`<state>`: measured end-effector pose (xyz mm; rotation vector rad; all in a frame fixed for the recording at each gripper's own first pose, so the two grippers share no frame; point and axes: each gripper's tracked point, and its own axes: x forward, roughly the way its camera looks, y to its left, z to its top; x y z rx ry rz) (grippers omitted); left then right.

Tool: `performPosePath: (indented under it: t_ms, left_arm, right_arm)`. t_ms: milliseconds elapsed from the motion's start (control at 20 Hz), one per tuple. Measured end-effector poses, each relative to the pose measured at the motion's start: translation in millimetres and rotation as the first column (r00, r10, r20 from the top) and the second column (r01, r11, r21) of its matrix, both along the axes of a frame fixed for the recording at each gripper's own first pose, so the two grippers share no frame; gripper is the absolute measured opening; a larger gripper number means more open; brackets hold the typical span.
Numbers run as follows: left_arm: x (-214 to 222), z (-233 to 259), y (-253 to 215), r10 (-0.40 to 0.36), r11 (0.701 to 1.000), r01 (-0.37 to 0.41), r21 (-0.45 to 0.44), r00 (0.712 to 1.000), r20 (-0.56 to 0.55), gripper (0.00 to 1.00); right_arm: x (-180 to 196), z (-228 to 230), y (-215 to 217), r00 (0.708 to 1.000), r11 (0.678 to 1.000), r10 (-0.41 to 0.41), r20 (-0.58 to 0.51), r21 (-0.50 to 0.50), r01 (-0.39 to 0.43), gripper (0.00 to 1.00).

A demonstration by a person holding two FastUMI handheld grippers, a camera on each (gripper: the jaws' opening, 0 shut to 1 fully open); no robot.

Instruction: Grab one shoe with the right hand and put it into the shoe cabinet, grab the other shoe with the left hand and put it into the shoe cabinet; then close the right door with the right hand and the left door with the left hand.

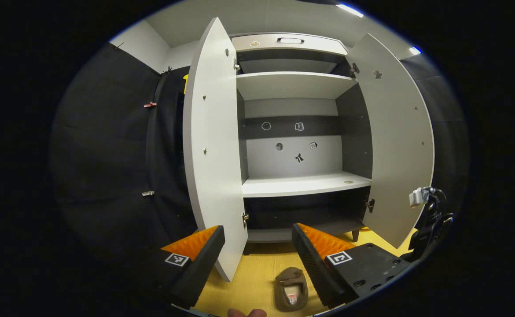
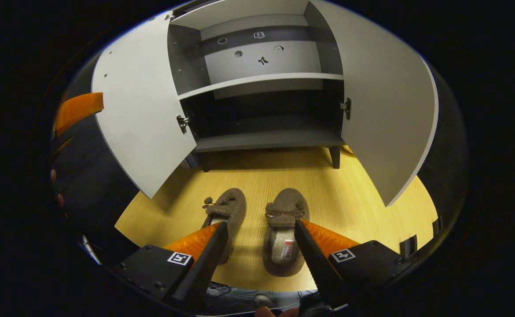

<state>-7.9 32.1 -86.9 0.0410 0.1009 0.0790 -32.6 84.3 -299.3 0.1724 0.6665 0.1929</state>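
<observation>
Two brown fuzzy slippers lie side by side on the yellow wood floor in front of the cabinet: the left shoe (image 2: 227,209) and the right shoe (image 2: 284,235). My right gripper (image 2: 261,223) hovers above them, open, its fingers straddling the right shoe without touching it. My left gripper (image 1: 257,229) is open and empty, held higher, facing the cabinet; one shoe (image 1: 290,288) lies below it. The shoe cabinet (image 1: 306,185) stands with its left door (image 1: 213,145) and right door (image 1: 398,141) swung wide; its shelves hold nothing.
The cabinet's dark bottom compartment (image 2: 266,141) sits low on short legs, just beyond the shoes. The other gripper (image 1: 431,220) shows at the right edge of the left gripper view. Black booth cloth hangs on both sides. Fingertips of a hand (image 1: 246,313) peek in at the bottom.
</observation>
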Motion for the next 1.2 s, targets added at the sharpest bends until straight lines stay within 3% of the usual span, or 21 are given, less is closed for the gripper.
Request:
performPosePath:
  t_ms: [250,550,800,950,1000,1050,1100,1200]
  left_arm:
    - [1,-17,10,0.016,1.000,-0.017,-0.012,0.999,-0.033,0.98]
    - [8,-40,22,0.022,1.000,-0.023,-0.019,0.996,-0.082,0.98]
    - [10,-56,25,0.011,1.000,-0.014,-0.023,0.994,-0.108,0.98]
    - [12,-62,27,0.009,1.000,-0.012,-0.019,0.992,-0.125,0.98]
    - [12,-63,28,0.009,1.000,-0.012,-0.023,0.992,-0.126,0.98]
    - [12,-63,28,0.009,1.000,-0.013,-0.028,0.992,-0.126,0.98]
    - [13,-65,28,0.010,0.999,-0.014,-0.033,0.992,-0.127,0.98]
    - [13,-68,26,0.007,0.999,-0.012,-0.038,0.991,-0.133,0.98]
  right_arm:
    - [10,-51,14,0.996,1.000,-0.001,-0.092,0.006,0.002,0.99]
    - [44,-104,18,0.991,0.998,-0.050,-0.127,-0.036,0.046,0.99]
    - [75,-127,16,0.983,0.990,-0.133,-0.123,-0.062,0.126,0.81]
    - [84,-132,8,0.979,0.981,-0.180,-0.095,-0.096,0.171,0.57]
    - [86,-132,5,0.977,0.978,-0.192,-0.091,-0.100,0.183,0.34]
    - [82,-129,3,0.976,0.978,-0.195,-0.093,-0.085,0.188,0.35]
    - [86,-135,5,0.978,0.981,-0.182,-0.100,-0.080,0.174,0.14]
    - [85,-132,4,0.986,0.988,-0.140,-0.093,-0.077,0.133,0.14]
